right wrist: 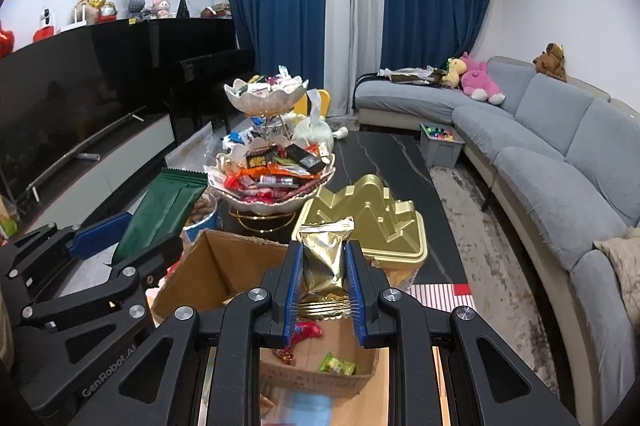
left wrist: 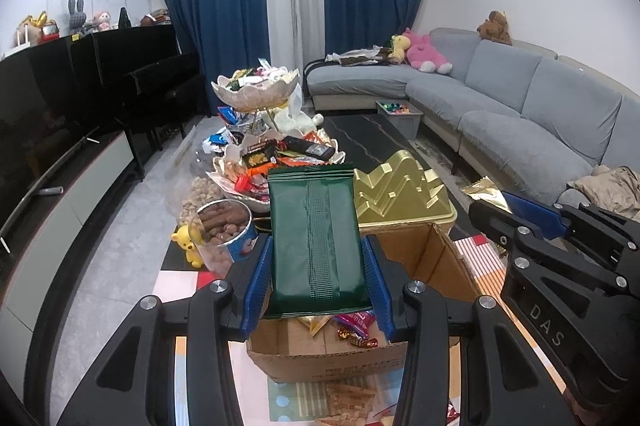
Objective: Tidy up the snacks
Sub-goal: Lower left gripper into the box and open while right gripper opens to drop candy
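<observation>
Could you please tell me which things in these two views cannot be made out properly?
- Green packet: left wrist view shows only its plain back; no brand visible.
- Gold packet: right wrist view, print hidden by crinkled foil and fingers.
- Cardboard box: most contents hidden by both grippers; printing on its front blurred.
- Upper snack bowl: wrappers too small to read.

The dark marbled surface (right wrist: 384, 161) runs up the middle of the frame. On it stand a tiered shell-shaped snack stand (right wrist: 276, 181) at centre, a gold ridged box (right wrist: 360, 222) just right of it, an open cardboard box (right wrist: 224, 266) lower centre, and a tub of nuts (left wrist: 228, 230) at left.
</observation>
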{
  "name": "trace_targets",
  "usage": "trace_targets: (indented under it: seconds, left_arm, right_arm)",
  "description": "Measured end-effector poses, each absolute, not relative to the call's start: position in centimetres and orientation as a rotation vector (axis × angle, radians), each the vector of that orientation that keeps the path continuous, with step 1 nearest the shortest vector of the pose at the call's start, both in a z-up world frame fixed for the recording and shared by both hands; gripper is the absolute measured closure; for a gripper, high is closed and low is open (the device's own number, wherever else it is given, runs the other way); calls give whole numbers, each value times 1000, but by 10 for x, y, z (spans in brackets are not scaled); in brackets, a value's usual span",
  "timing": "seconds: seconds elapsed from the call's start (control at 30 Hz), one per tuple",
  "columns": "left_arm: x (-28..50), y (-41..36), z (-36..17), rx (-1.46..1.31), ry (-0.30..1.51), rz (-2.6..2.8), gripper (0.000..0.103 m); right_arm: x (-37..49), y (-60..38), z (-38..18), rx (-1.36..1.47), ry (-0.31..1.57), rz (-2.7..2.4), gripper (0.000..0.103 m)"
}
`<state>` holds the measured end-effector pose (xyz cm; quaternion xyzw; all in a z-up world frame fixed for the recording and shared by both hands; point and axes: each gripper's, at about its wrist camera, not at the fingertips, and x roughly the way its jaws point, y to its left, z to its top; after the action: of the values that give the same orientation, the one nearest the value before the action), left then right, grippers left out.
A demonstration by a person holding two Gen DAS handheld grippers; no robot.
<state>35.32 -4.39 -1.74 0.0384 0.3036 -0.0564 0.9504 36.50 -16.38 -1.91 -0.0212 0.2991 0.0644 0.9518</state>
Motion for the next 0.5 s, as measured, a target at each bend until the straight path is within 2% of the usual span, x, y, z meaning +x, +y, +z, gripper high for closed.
trace_targets:
  seconds: [0.5]
  left_arm:
    - [375, -44, -41, 68, 696, -136, 58]
  right_arm:
    - [391, -162, -40, -44, 694, 156, 80]
